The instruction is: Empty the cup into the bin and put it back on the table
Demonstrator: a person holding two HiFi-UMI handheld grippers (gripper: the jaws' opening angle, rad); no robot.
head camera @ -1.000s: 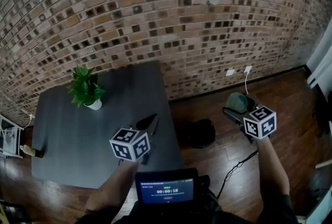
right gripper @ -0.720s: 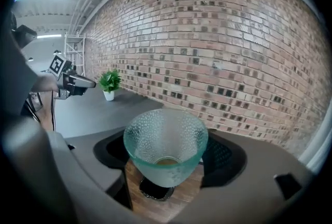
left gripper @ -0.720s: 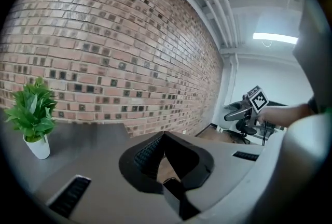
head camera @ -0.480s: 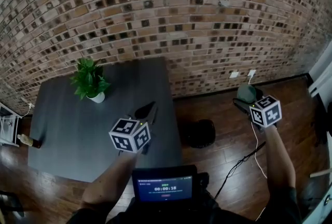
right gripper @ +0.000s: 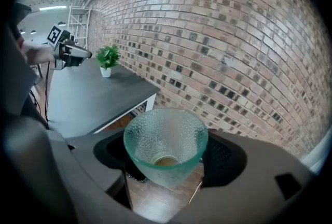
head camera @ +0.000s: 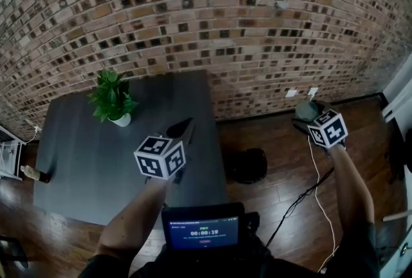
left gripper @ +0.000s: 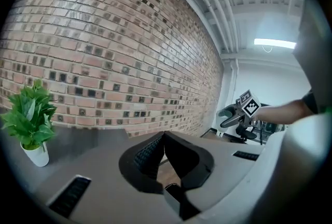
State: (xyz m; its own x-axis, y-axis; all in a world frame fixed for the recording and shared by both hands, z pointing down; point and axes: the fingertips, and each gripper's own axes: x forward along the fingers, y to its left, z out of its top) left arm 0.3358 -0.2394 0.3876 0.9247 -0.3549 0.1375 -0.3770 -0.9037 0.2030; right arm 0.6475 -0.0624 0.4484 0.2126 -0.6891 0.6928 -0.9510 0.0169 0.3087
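Note:
A greenish dimpled glass cup [right gripper: 166, 140] sits upright between the jaws of my right gripper [right gripper: 167, 151], which is shut on it. A brownish patch shows at its bottom; I cannot tell what it is. In the head view the cup [head camera: 306, 109] and right gripper [head camera: 304, 117] hang over the wooden floor, right of and beyond the dark round bin [head camera: 248, 165]. My left gripper [head camera: 183, 132] is shut and empty above the right part of the grey table [head camera: 84, 167]. Its jaw tips meet in the left gripper view [left gripper: 163, 136].
A potted plant [head camera: 112, 100] stands at the table's back left. A brick wall [head camera: 212, 19] runs close behind, with sockets [head camera: 297, 91] low on it. A cable [head camera: 302, 196] trails over the floor. A small screen [head camera: 205, 231] sits at the person's chest.
The right gripper has carried the cup to the right and farther off toward the wall, away from the bin. The left gripper has barely moved.

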